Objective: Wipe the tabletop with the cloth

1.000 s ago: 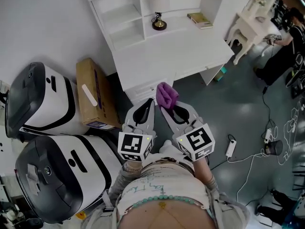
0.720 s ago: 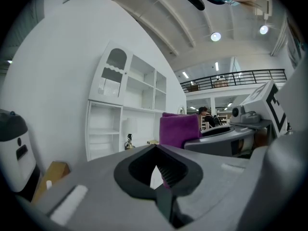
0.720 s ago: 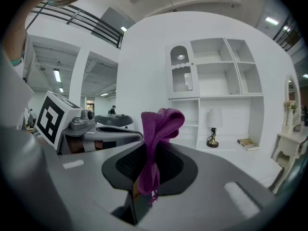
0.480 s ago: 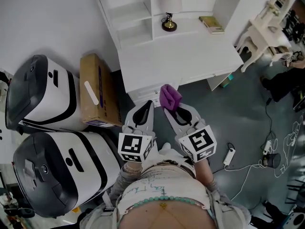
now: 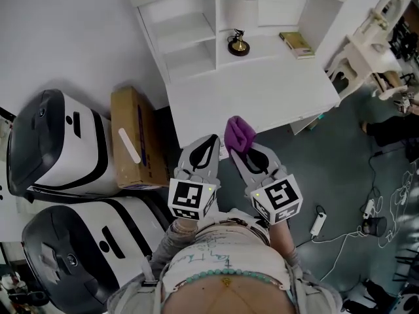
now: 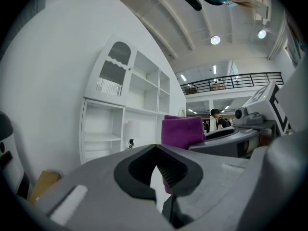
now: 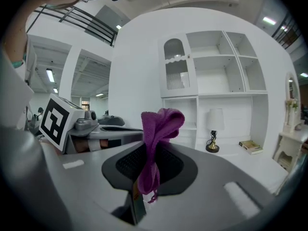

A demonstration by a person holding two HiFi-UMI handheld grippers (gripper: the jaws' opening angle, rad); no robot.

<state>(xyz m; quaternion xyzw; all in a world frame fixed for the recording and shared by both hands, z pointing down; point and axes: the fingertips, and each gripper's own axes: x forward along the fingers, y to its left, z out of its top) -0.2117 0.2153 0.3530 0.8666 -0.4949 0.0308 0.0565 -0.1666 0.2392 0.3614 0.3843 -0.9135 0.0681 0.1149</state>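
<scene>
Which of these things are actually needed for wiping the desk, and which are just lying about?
Needed: purple cloth, clamped in the right gripper; white tabletop.
Lying about: lamp, book, cardboard box; left gripper, shut and empty.

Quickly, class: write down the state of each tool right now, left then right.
Left tool: closed, holding nothing.
Right tool: closed on the purple cloth.

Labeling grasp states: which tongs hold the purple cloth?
The right tongs, shut on the purple cloth, which sticks up past their tips. The left tongs are shut with nothing between them.
</scene>
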